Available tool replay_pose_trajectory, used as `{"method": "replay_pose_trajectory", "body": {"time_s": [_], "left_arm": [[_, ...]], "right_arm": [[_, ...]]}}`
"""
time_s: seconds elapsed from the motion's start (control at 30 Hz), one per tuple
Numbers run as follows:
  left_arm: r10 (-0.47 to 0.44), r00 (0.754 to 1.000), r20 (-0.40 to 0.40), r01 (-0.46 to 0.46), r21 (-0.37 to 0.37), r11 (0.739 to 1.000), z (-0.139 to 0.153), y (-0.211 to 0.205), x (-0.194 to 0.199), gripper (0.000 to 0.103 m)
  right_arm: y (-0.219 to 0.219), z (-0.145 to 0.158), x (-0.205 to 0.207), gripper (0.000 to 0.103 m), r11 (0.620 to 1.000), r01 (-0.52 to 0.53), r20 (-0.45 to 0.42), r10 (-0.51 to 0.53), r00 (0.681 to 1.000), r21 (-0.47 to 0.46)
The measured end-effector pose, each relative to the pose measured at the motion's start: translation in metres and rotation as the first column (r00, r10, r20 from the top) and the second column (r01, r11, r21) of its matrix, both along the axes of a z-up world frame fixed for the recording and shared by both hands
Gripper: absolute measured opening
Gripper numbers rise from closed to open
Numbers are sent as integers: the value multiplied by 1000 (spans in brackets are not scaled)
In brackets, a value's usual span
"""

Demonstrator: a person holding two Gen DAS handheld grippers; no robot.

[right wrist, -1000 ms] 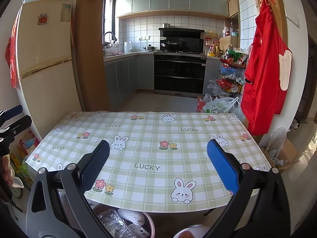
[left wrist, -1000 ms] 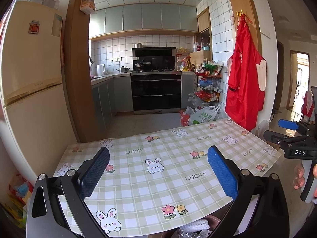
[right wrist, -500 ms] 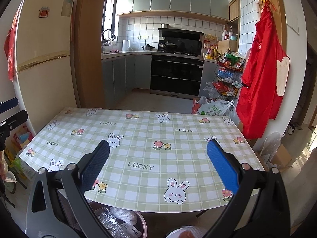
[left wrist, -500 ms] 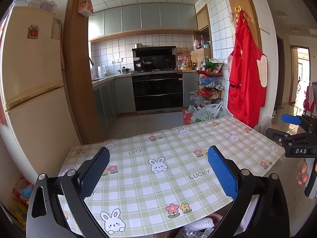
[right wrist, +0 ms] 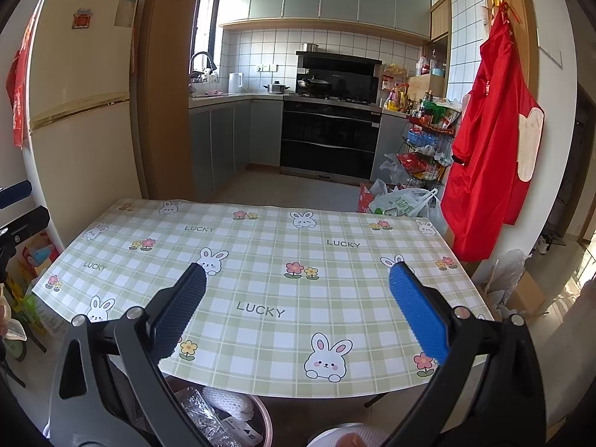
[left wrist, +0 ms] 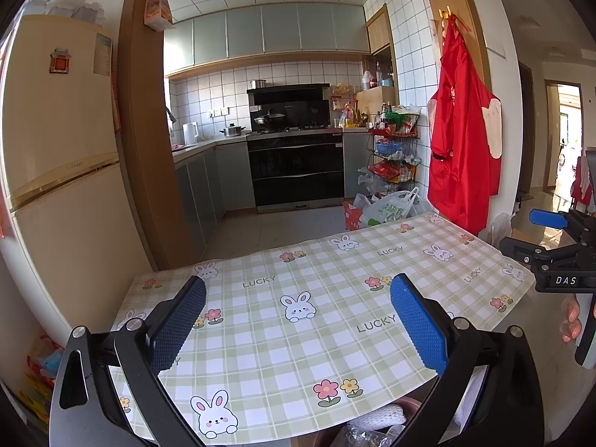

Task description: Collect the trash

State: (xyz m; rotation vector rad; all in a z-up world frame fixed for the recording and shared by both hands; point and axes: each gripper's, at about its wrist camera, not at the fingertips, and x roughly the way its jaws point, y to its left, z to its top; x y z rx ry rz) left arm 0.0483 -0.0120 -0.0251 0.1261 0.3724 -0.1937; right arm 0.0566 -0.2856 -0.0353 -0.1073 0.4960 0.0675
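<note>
A table with a green checked bunny cloth (left wrist: 298, 320) (right wrist: 283, 268) lies ahead with nothing on it. Below its near edge stands a brown bin (right wrist: 260, 415) holding white foam netting (right wrist: 227, 404) and crinkled clear plastic (right wrist: 203, 419); the left wrist view shows the same trash (left wrist: 376, 419) at the bottom edge. My left gripper (left wrist: 298, 327) is open and holds nothing. My right gripper (right wrist: 298, 320) is also open and holds nothing. The right gripper also shows at the right edge of the left wrist view (left wrist: 558, 257), held by a hand.
A cream fridge (left wrist: 63, 171) stands left of the table. A red apron (right wrist: 488, 156) hangs on the right wall, with a wire rack (right wrist: 424, 149) and plastic bags (right wrist: 402, 203) on the floor beneath. Kitchen counters and an oven (right wrist: 327, 145) lie beyond.
Both grippers have risen and drawn back a little from the table, so more of the cloth and the bin under the near edge shows. Both stayed open.
</note>
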Motion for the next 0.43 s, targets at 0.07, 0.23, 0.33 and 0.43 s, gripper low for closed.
{"method": "replay_pose_trajectory", "body": {"time_s": [0.07,0.23,0.33,0.43], "left_arm": [[-10,1000,-2,10,-11,1000,-1,1,-1,97],[0,1000,4,0,6,1000,-1,-1,-2,97],[9,1000,6,-9,12,1000,-1,-1,-3,97],[14,1000,4,-14,13,1000,-1,0,-1,97]], "right_arm": [[0,0,0,97,1000,0,0,0,1000,-1],[0,0,0,97,1000,1,1,-1,1000,-1],[0,0,0,97,1000,-1,0,1,1000,1],[0,0,0,97,1000,0,0,0,1000,0]]}}
